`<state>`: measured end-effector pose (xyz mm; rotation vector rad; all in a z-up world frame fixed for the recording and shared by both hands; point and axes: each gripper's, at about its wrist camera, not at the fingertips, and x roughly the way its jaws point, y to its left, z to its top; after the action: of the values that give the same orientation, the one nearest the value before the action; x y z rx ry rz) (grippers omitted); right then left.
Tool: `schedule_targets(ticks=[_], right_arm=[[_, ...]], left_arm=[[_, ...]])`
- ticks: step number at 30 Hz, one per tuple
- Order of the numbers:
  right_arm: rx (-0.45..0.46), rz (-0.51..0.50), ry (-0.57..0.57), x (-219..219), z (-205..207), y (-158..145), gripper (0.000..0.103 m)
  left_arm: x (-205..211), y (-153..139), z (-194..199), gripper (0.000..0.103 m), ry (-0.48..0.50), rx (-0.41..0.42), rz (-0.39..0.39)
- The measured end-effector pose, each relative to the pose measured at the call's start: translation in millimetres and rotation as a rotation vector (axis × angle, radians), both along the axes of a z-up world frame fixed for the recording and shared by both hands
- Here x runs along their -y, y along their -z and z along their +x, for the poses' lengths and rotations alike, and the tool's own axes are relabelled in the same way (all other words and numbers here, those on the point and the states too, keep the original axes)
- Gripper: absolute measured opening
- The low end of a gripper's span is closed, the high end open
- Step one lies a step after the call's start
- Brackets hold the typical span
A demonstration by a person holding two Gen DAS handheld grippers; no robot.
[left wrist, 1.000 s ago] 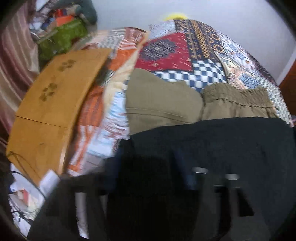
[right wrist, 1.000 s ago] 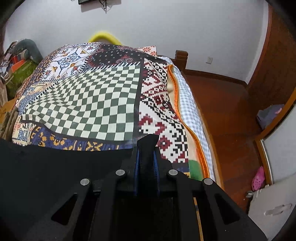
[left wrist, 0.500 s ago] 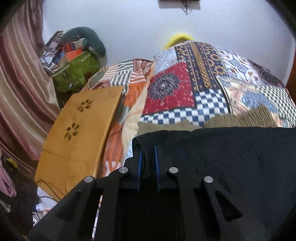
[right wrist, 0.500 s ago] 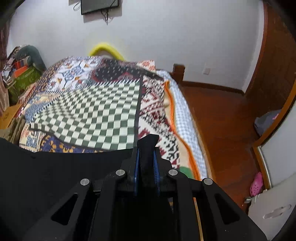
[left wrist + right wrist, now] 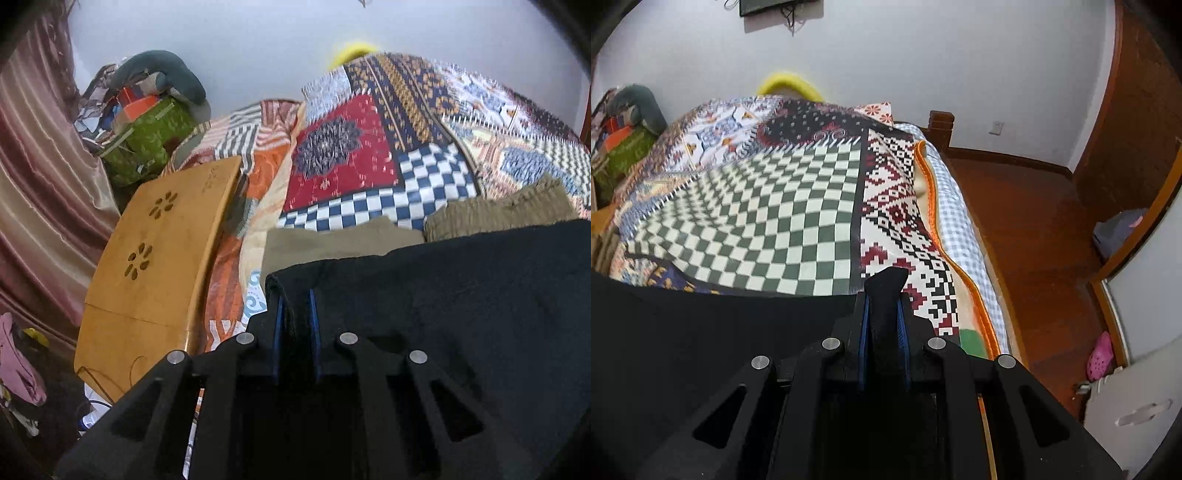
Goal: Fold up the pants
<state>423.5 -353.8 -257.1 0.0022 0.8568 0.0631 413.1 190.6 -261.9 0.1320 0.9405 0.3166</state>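
Observation:
Black pants (image 5: 461, 302) hang stretched between my two grippers above the patchwork bedspread (image 5: 369, 155). My left gripper (image 5: 294, 306) is shut on the pants' left corner. My right gripper (image 5: 882, 310) is shut on the right corner, where a fold of black cloth (image 5: 886, 288) sticks out past the fingertips. The pants spread to the left in the right wrist view (image 5: 701, 332). The lower part of the pants is hidden below both cameras.
Folded olive-green pants (image 5: 343, 243) lie on the bed just beyond the black ones. A wooden lap table (image 5: 159, 251) stands left of the bed, with bags (image 5: 147, 136) behind it. The bed's right edge (image 5: 960, 229) drops to a wooden floor (image 5: 1034, 240).
Both grippers have lifted and tilted up with the pants; more of the wall shows. The black pants now cover more of the olive pants in the left wrist view.

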Motion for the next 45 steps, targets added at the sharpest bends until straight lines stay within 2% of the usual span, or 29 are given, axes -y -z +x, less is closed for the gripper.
schedule_targets(ticks=[3, 5, 7, 8, 9, 10, 11, 12, 14, 18, 22, 27, 32, 36, 40, 42, 44, 45], right_arm=[[0.033, 0.024, 0.004, 6, -9, -15, 0.012], [0.029, 0.031, 0.007, 9, -13, -22, 0.013], [-0.033, 0.047, 0.007, 12, -13, -23, 0.02], [-0.056, 0.05, 0.015, 14, -15, -23, 0.03], [-0.069, 0.047, 0.023, 16, -18, -24, 0.034], [-0.073, 0.048, 0.019, 19, -26, -26, 0.04], [-0.075, 0.051, 0.014, 22, -32, -28, 0.045], [-0.077, 0.057, 0.011, 26, -42, -32, 0.048], [-0.076, 0.065, 0.008, 33, -57, -38, 0.051], [-0.071, 0.053, 0.012, 52, -100, -49, 0.052], [-0.083, 0.04, 0.039, 68, -143, -48, 0.052], [-0.147, 0.035, 0.068, 74, -200, -22, 0.052], [-0.194, 0.068, 0.094, 70, -232, 3, 0.052], [-0.211, 0.08, 0.119, 71, -240, 14, 0.052], [-0.219, 0.103, 0.13, 72, -244, 19, 0.052], [-0.209, 0.104, 0.126, 71, -243, 17, 0.052], [-0.2, 0.102, 0.127, 72, -247, 16, 0.052], [-0.196, 0.102, 0.131, 74, -246, 14, 0.052]], left_arm=[[0, -14, -7, 0.014, 0.001, 0.028, -0.017], [-1, -15, -8, 0.017, 0.003, 0.0, -0.034], [-3, -13, -9, 0.029, -0.023, -0.039, -0.037], [-5, -13, -11, 0.031, -0.034, -0.045, -0.035], [-7, -15, -14, 0.038, -0.04, -0.042, -0.033], [-9, -16, -17, 0.049, -0.046, -0.037, -0.029], [-10, -18, -22, 0.057, -0.055, -0.027, -0.02], [-11, -23, -29, 0.066, -0.068, -0.014, -0.006], [-11, -29, -44, 0.067, -0.062, 0.006, -0.01], [-10, -36, -83, 0.067, -0.032, -0.006, -0.056], [-9, -35, -129, 0.069, -0.015, -0.028, -0.084], [-15, -25, -196, 0.069, -0.051, -0.059, -0.143], [-23, -15, -247, 0.071, -0.102, -0.077, -0.195], [-17, -7, -266, 0.075, -0.084, -0.096, -0.221], [-7, 14, -266, 0.075, -0.062, -0.151, -0.202], [-9, 28, -264, 0.077, -0.087, -0.169, -0.217], [-12, 32, -266, 0.077, -0.13, -0.147, -0.252], [-12, 31, -267, 0.073, -0.145, -0.131, -0.256]])
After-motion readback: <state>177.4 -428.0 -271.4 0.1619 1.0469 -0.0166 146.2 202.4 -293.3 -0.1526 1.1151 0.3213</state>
